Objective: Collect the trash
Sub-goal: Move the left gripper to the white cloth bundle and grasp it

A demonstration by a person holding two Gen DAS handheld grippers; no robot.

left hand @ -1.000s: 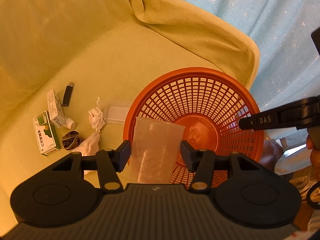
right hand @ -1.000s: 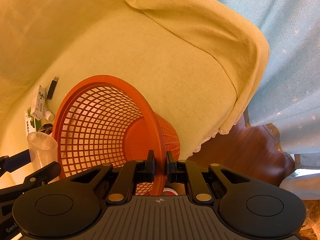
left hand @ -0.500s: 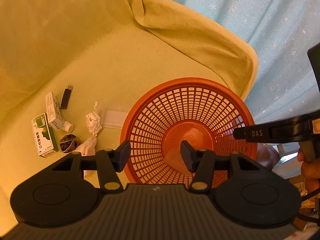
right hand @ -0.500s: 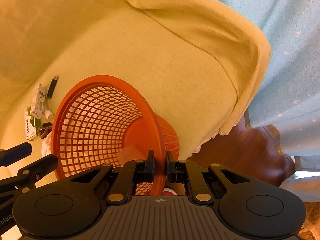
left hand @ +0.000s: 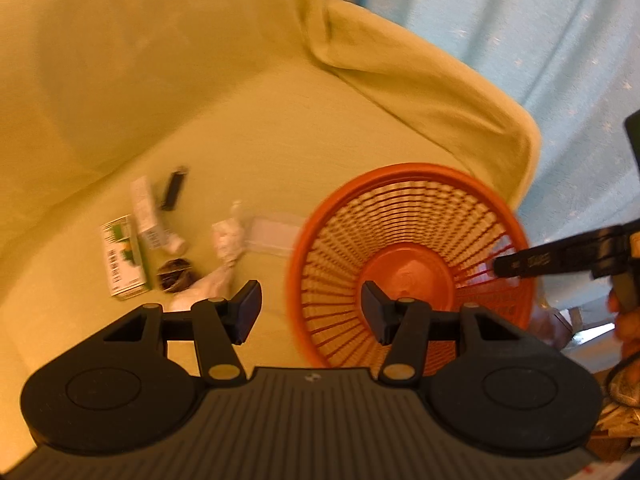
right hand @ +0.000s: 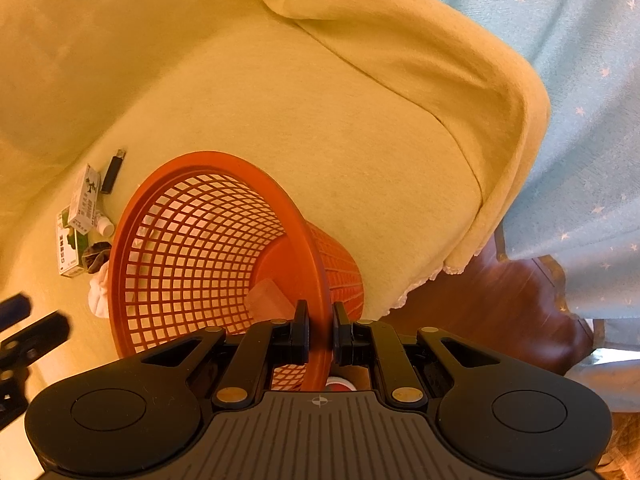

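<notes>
An orange mesh basket (left hand: 412,264) (right hand: 192,264) lies tilted on the yellow sofa seat, mouth facing me. My right gripper (right hand: 320,334) is shut on its rim. A clear plastic cup (right hand: 268,300) rests inside near the bottom. My left gripper (left hand: 310,314) is open and empty, hovering before the basket's left rim. Left of the basket lie a crumpled tissue (left hand: 228,238), a white wad (left hand: 204,290), a dark wrapper (left hand: 176,278), a green-white box (left hand: 122,262), a white box (left hand: 146,212), a small white bottle (left hand: 176,244) and a clear flat packet (left hand: 272,232).
A black USB stick (left hand: 174,188) lies near the boxes. The sofa armrest (right hand: 460,92) rises behind the basket, with a pale blue curtain (right hand: 592,80) and wooden floor (right hand: 500,308) to the right. A person's hand (left hand: 624,316) shows at the right edge.
The clear cup left my left gripper and dropped into the basket. My left gripper has since swung left toward the litter; that view is blurred. The right gripper kept its hold on the rim.
</notes>
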